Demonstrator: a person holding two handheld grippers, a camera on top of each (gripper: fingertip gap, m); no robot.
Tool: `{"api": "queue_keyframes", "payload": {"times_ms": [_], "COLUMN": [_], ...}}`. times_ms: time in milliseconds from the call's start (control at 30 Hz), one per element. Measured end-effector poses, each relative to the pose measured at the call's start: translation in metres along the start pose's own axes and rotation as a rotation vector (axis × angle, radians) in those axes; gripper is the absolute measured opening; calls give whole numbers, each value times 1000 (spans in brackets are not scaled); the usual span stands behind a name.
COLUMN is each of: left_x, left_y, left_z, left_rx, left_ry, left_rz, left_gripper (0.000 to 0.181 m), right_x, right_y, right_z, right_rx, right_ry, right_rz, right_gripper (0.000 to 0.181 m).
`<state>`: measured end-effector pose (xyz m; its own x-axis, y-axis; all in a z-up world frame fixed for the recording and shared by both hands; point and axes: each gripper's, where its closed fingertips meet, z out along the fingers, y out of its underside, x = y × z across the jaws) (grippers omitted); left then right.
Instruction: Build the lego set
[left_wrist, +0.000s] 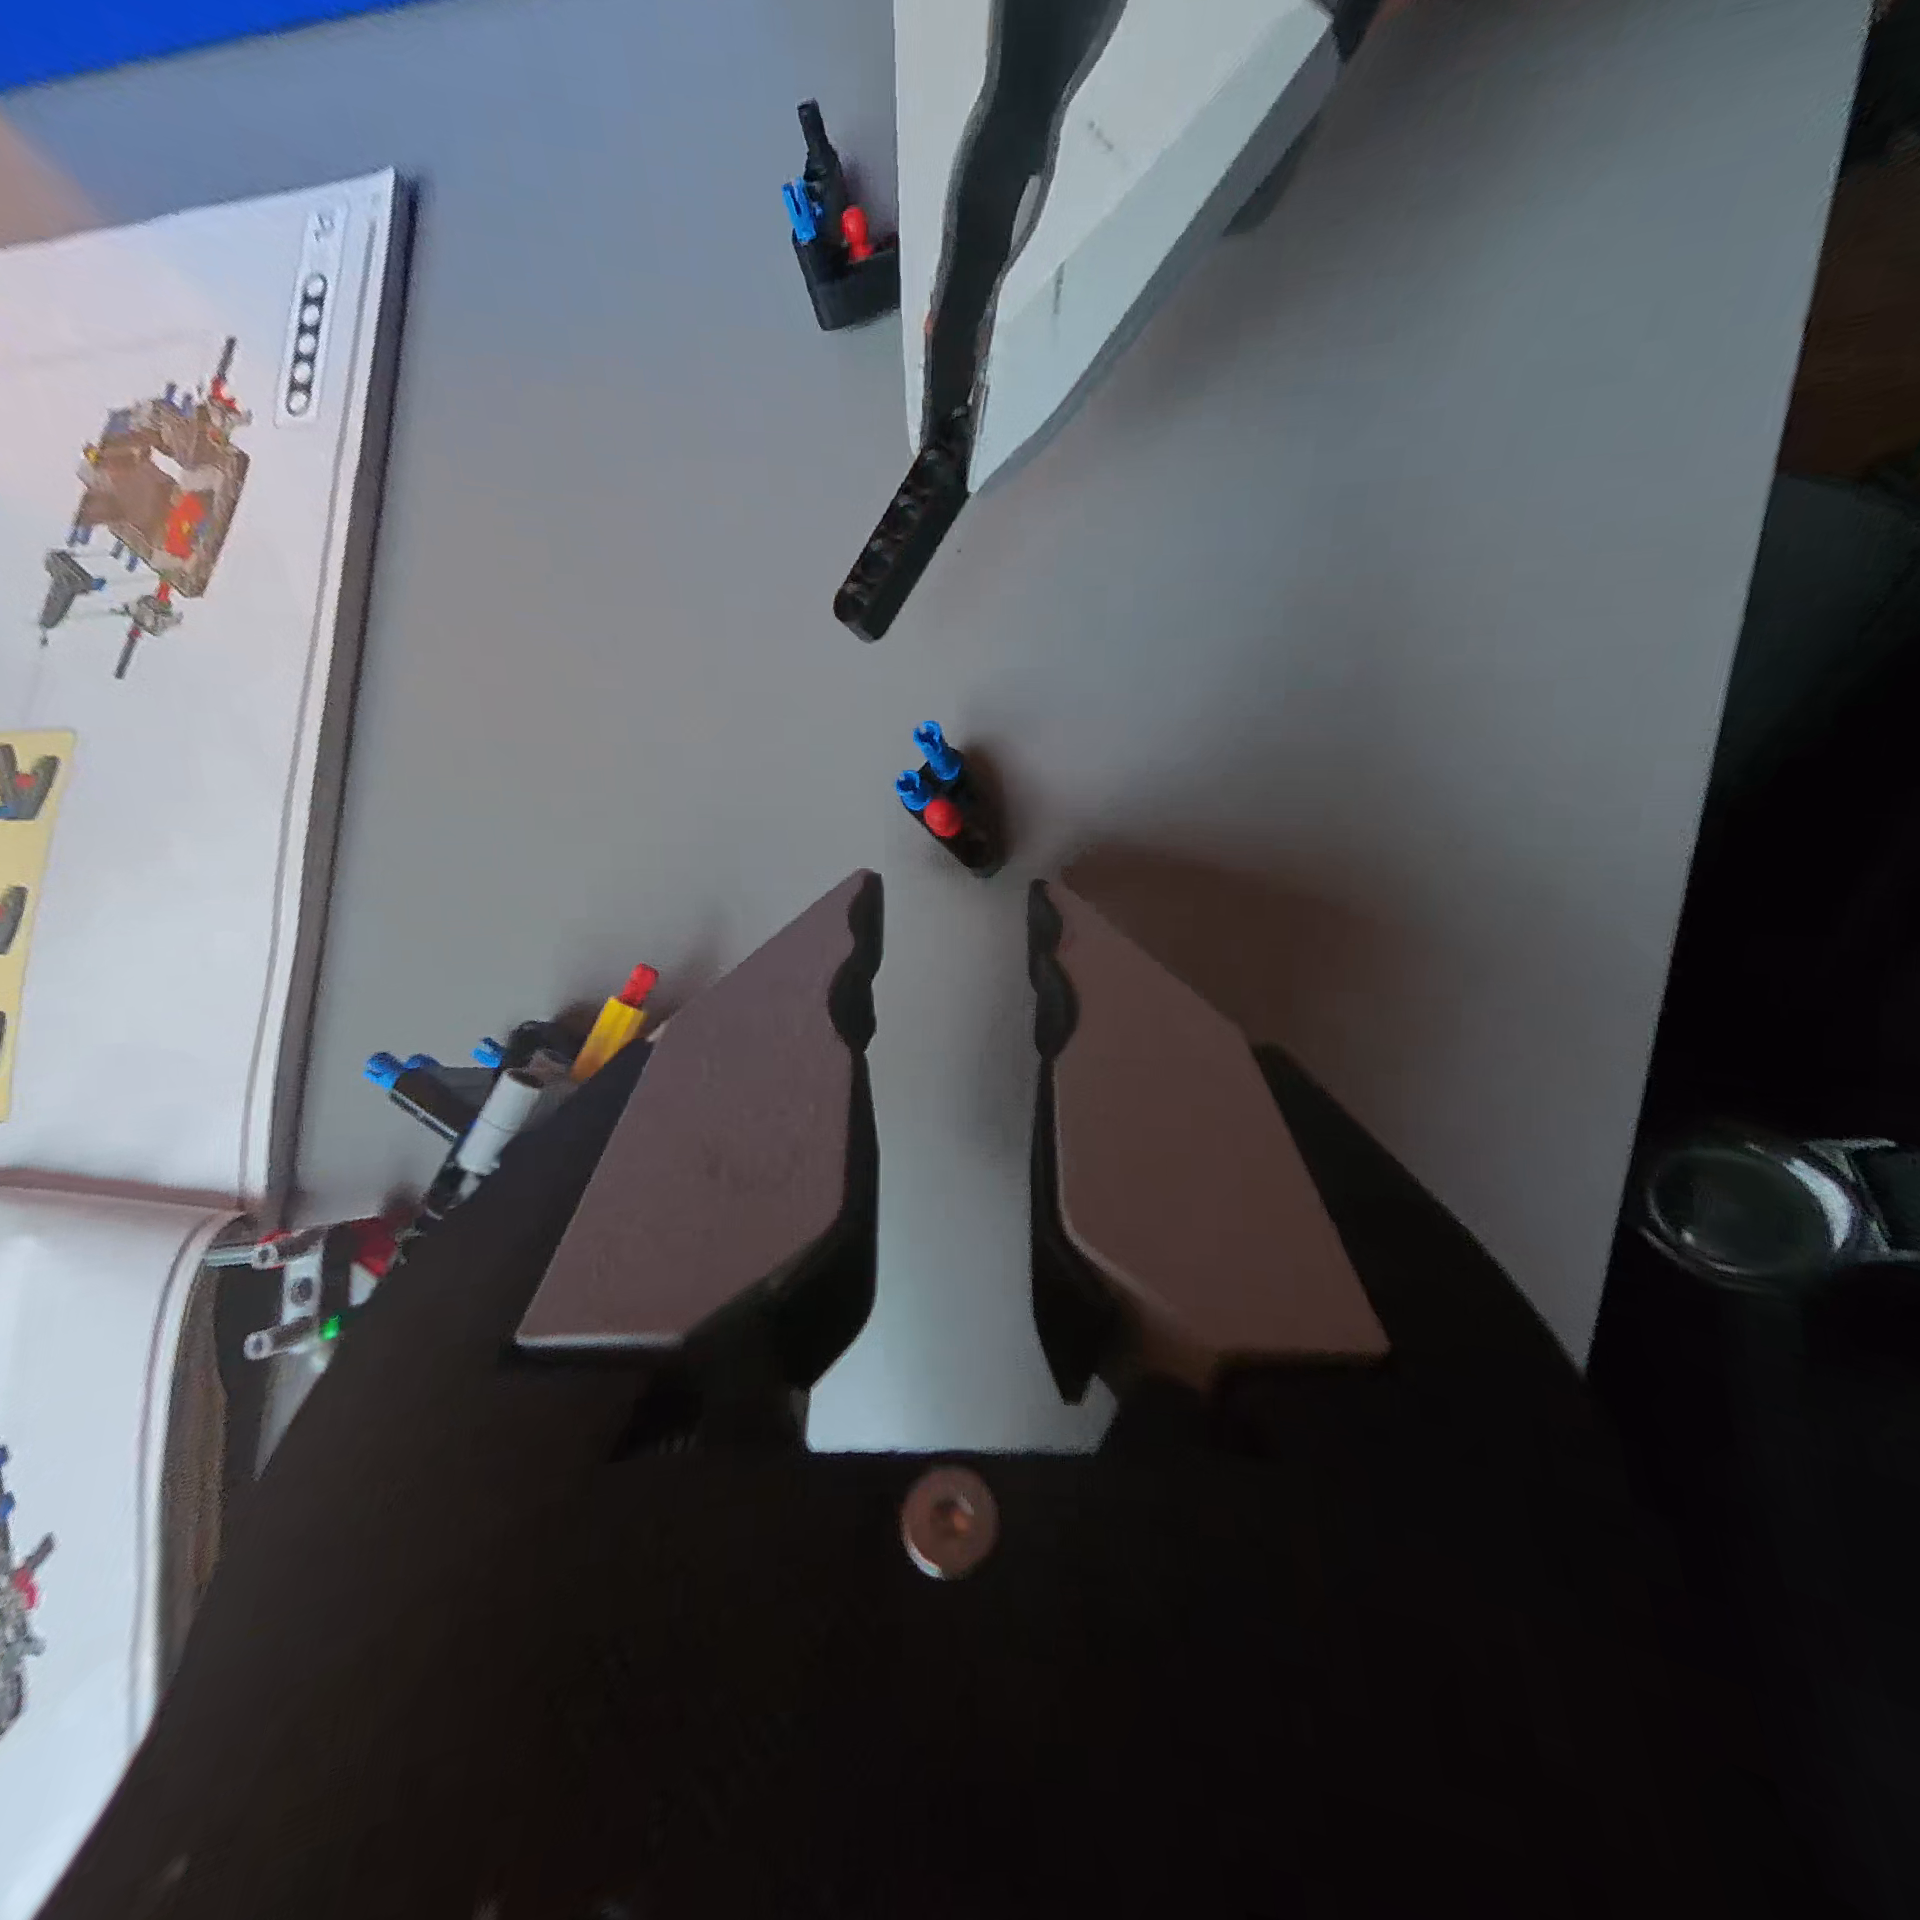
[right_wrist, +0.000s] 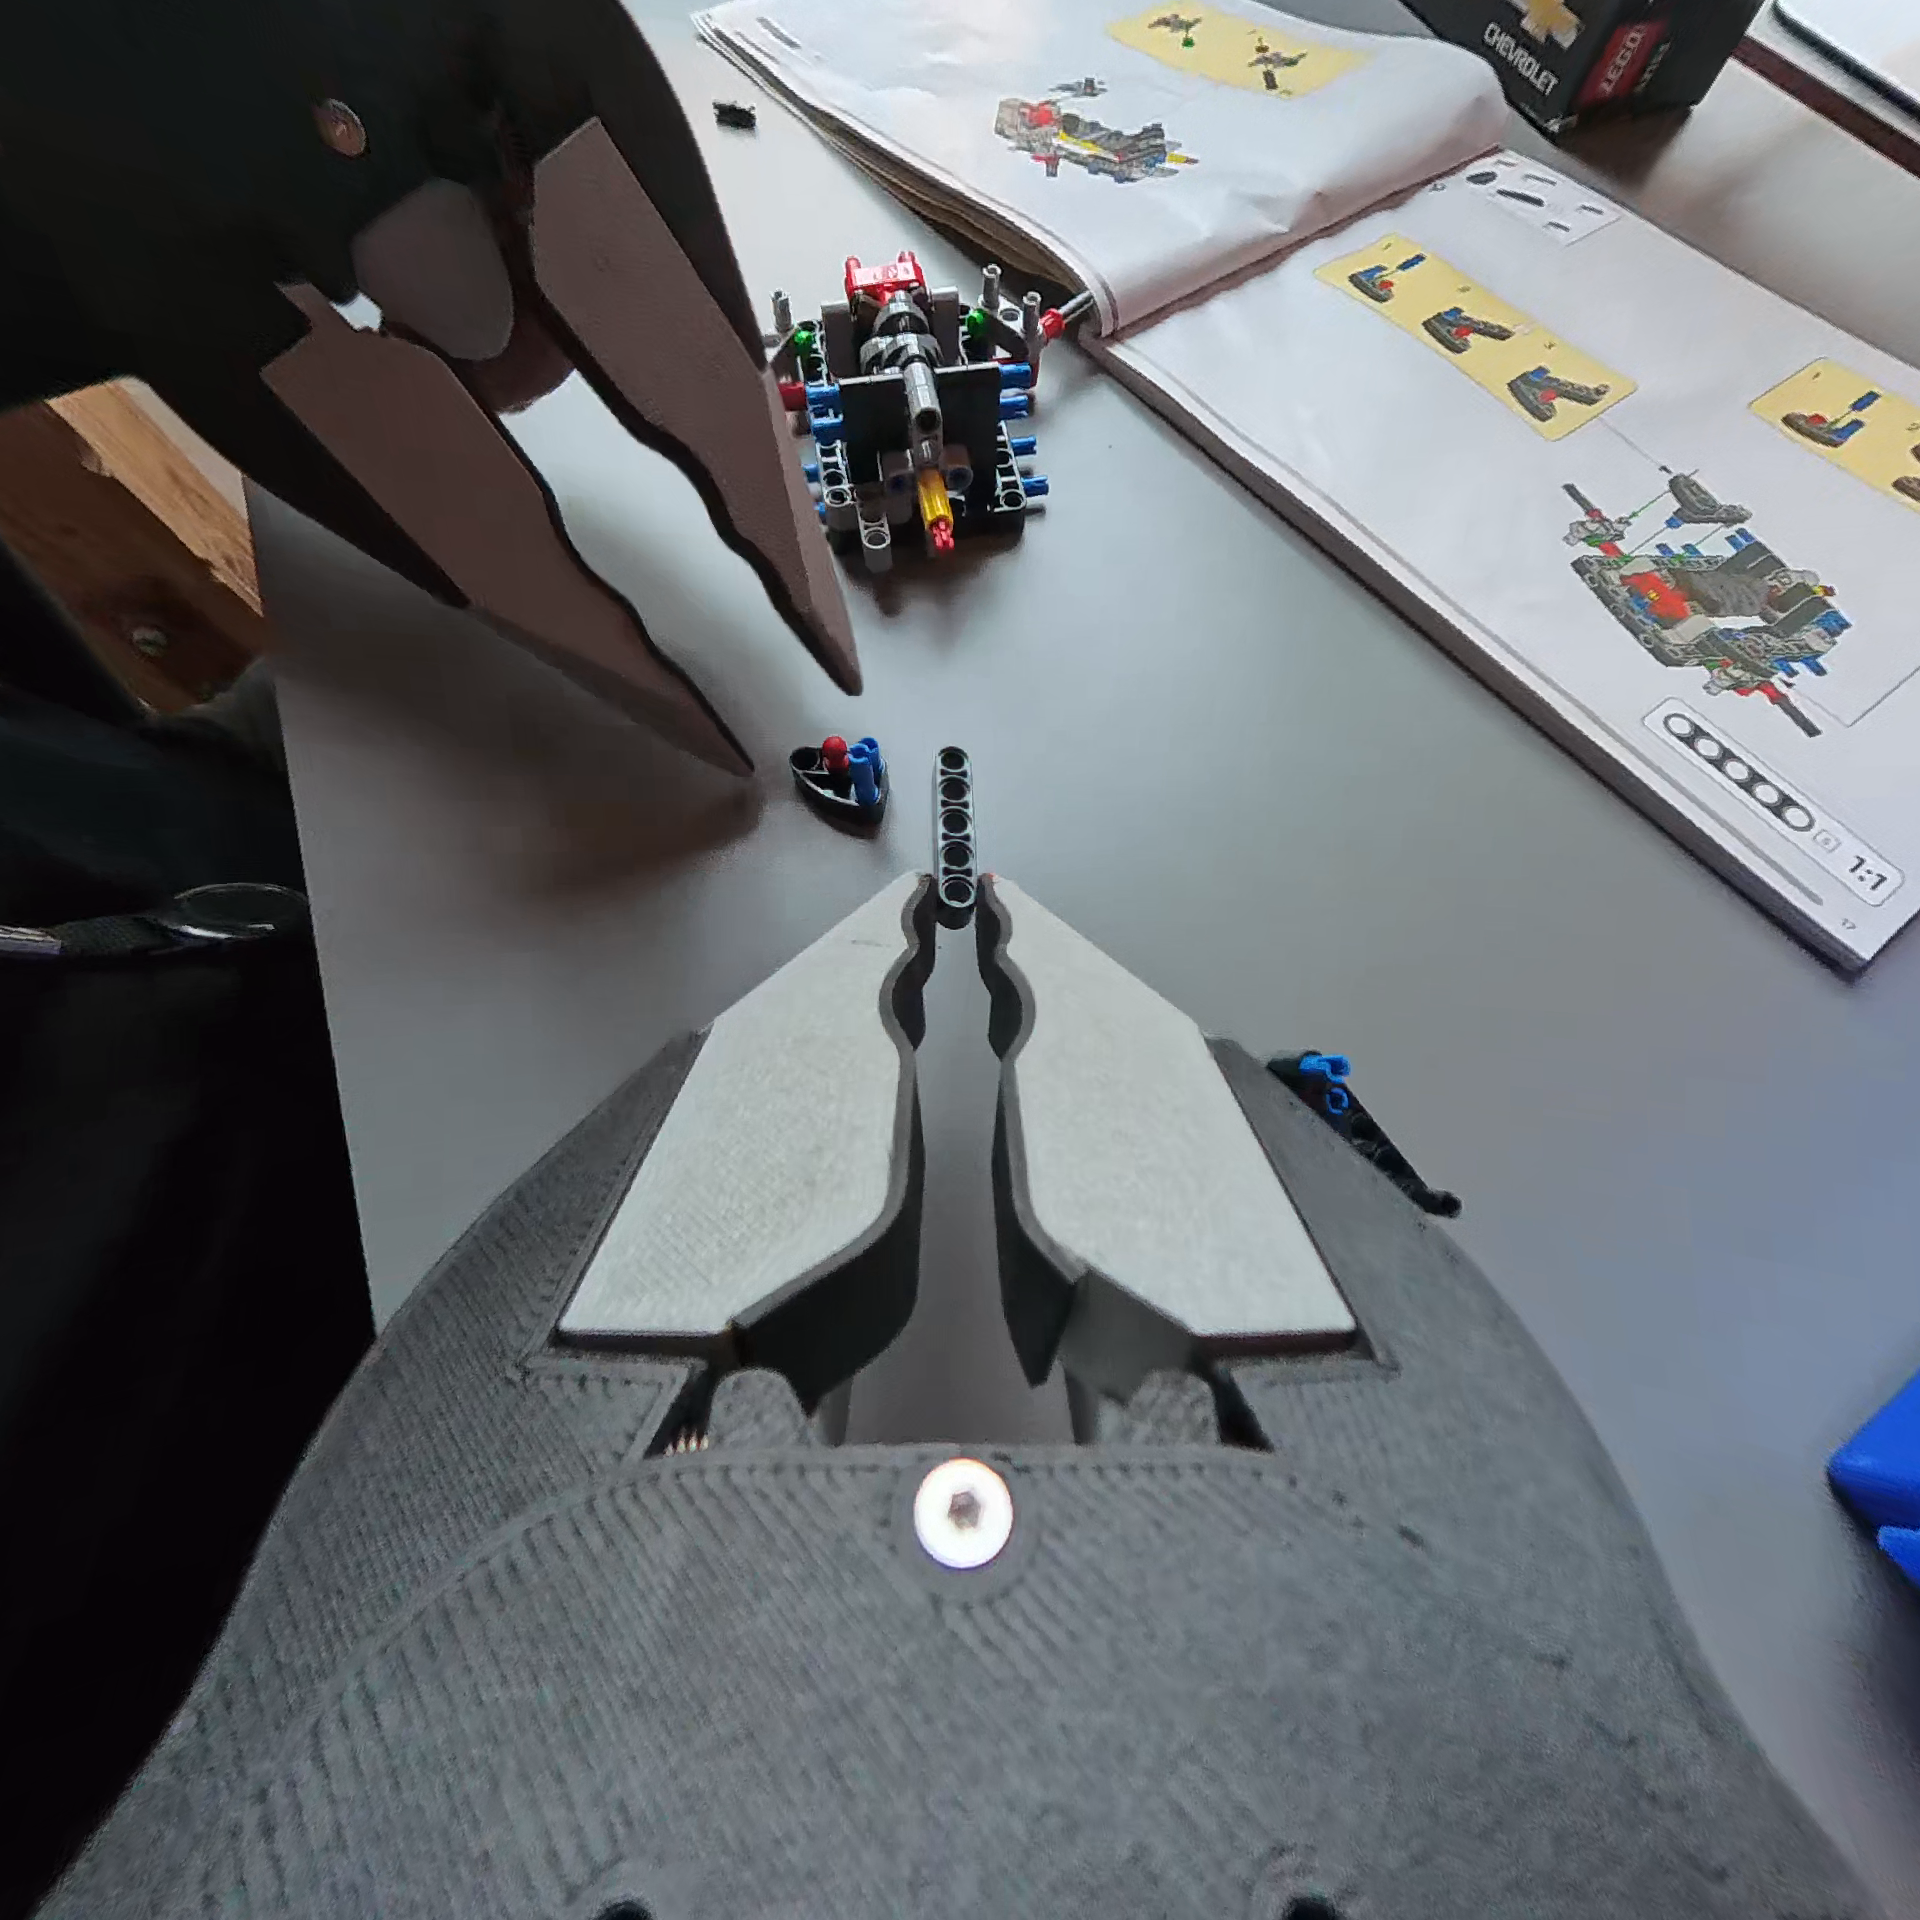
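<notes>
Our right claw (right_wrist: 956, 883) sits low and level, its fingertips (right_wrist: 914, 894) pinched tight on something slim that juts out ahead. Our left claw (left_wrist: 956, 883) hangs tilted steeply down, tips spread with clear daylight between them, gripping nothing. The two claws point towards each other, near but apart.
</notes>
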<state>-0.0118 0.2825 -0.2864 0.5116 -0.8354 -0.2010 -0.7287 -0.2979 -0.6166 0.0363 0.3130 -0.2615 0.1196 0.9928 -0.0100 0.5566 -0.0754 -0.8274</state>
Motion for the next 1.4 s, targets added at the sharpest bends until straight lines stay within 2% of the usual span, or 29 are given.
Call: {"api": "queue_keyframes", "payload": {"times_ms": [267, 467, 567, 667, 733, 867, 1400], "left_x": [17, 8, 6, 13, 14, 17, 1], "left_y": [-8, -4, -16, -35, -39, -37, -28], "left_z": [7, -5, -18, -22, -19, -18, -18], "left_rx": [30, 27, 93, 180, 200, 212, 226], "left_ry": [66, 11, -2, 68, 106, 187, 196], "left_rz": [-75, -38, -1, -1, -10, -19, 21], "left_gripper": [15, 14, 20, 30, 28, 8, 4], "right_x": [-4, -18, -38, -46, -49, -47, -31], "right_y": [-1, -8, -15, -16, -15, -21, -24], "right_z": [0, -6, -14, -11, -6, -1, 15], "right_rx": [4, 43, 117, 118, 110, 116, 69], "right_ry": [-17, -81, -150, -176, -201, -196, -170], "right_rz": [6, -66, -133, -168, -168, -191, -284], "right_gripper": [4, 4, 4, 4, 4, 4, 3]}}
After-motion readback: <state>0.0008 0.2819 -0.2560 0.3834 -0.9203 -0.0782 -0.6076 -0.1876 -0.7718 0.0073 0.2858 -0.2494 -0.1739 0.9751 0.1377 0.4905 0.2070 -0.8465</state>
